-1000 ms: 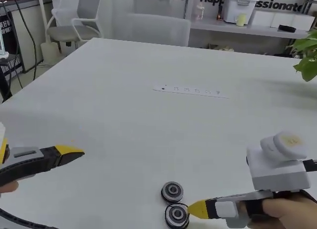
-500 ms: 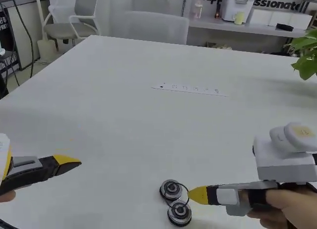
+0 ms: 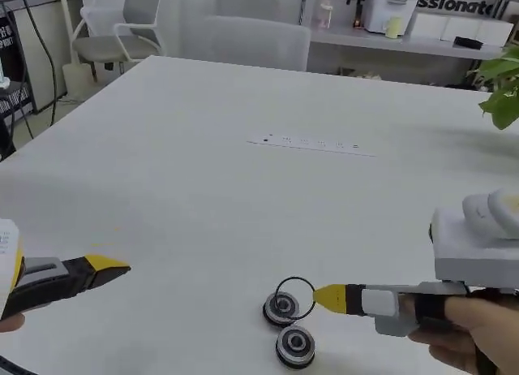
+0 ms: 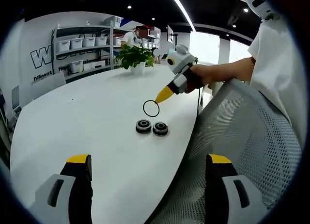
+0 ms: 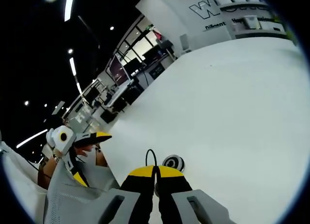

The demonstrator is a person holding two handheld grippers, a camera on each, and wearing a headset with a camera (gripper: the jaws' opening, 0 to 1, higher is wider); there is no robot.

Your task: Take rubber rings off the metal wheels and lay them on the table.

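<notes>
Your right gripper (image 3: 315, 297) is clamped on a ring (image 3: 294, 279), held above the two wheels (image 3: 281, 310) on the table (image 3: 243, 204), seemingly clear of them. Your left gripper (image 4: 148, 159) gapes wide, empty.

Black rubber ring (image 3: 294, 278) upright in air, two metal wheels (image 3: 295, 346) flat

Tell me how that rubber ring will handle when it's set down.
Likely light: the thin rubber ring hangs round from the right gripper's shut jaws, so probably springy, not limp. Laid flat it should stay; on edge it might roll.
</notes>
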